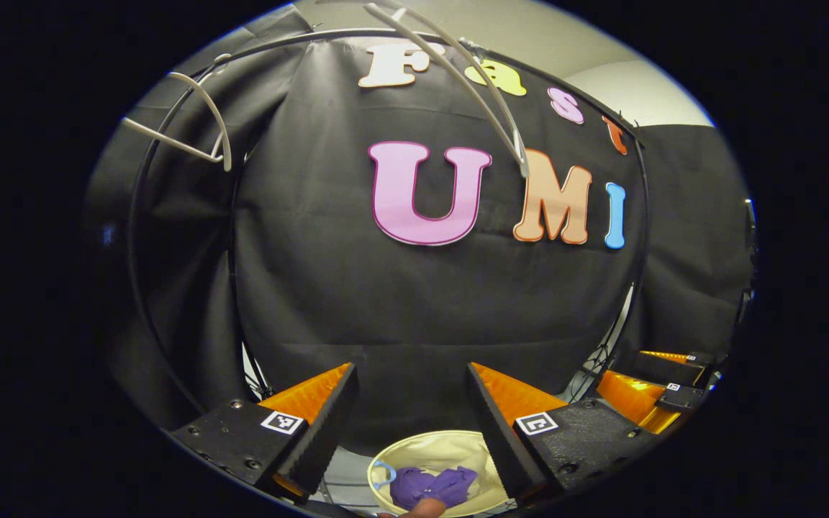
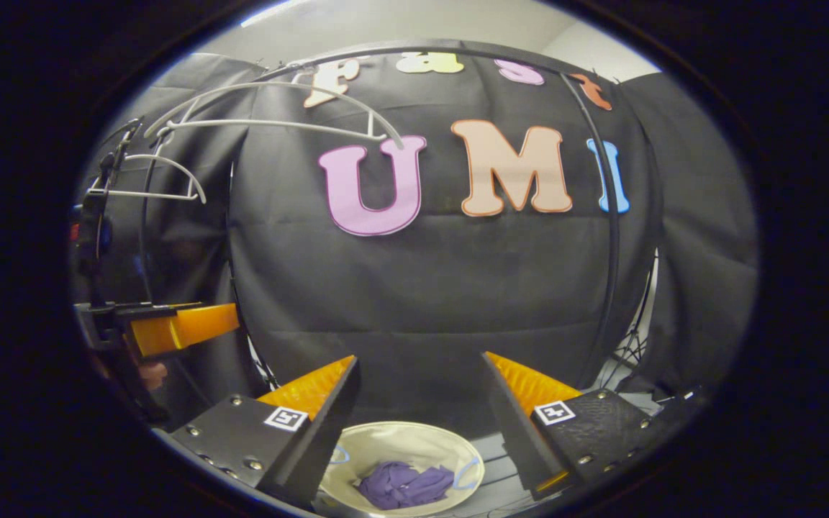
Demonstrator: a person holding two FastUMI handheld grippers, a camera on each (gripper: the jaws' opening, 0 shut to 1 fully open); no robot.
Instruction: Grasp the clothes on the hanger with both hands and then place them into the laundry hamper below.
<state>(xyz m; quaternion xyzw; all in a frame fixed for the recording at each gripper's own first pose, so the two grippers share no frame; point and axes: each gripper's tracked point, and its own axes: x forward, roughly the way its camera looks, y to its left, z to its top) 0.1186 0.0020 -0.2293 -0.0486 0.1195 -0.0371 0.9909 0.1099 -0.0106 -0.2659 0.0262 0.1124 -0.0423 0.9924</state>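
The purple clothes (image 2: 404, 485) were seen lying crumpled in the cream hamper (image 2: 414, 439) below, the placing judged complete. Bare hangers (image 2: 278, 124) were left on the rail. Both the left gripper (image 1: 411, 417) and right gripper (image 2: 422, 417) were held spread, empty.

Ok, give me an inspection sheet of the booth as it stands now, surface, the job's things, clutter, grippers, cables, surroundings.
Surface: a pale floor strip beside the hamper; too little of it shows to judge.
Job's things: purple clothes lie bunched inside the cream laundry hamper. Two white hangers, and, hang bare on the black rail.
Clutter: nothing seen.
Grippers: left gripper open and holding nothing, above the hamper. Right gripper open and holding nothing, also above the hamper.
Cables: thin dark lines, perhaps cables or stand legs, at the lower right; cannot tell which.
Surroundings: black cloth wall behind the rail, pale ceiling above.
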